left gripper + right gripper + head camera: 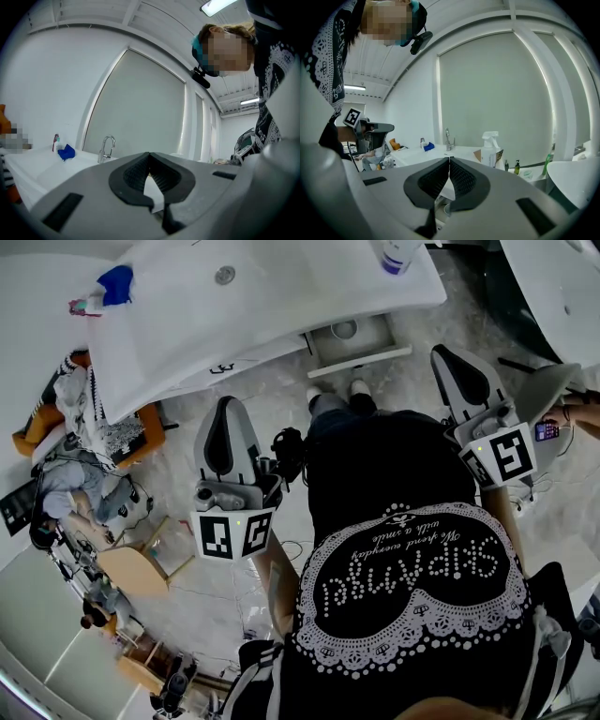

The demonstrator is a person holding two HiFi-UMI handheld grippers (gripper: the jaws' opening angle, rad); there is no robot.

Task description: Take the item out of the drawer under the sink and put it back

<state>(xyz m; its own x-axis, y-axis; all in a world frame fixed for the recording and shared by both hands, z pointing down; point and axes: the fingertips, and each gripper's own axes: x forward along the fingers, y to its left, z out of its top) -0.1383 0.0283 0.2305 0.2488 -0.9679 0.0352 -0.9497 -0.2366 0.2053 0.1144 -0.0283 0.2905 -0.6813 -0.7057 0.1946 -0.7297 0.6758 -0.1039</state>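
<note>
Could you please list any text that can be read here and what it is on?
"We shared everyday with a smile": black shirt, upside down in the head view.
Large studded word on the shirt: not clearly readable.
Spray bottle label: too small to read.
Left marker cube and right marker cube: square patterns only.

White drawer stands pulled out from under the sink, shallow, w/ a long front panel. One small round item sits inside, pale grey w/ its rim up. It's a cup or bowl, can't tell which. It lies at the drawer's back, just beside the sink's edge, approx. left of centre.
</note>
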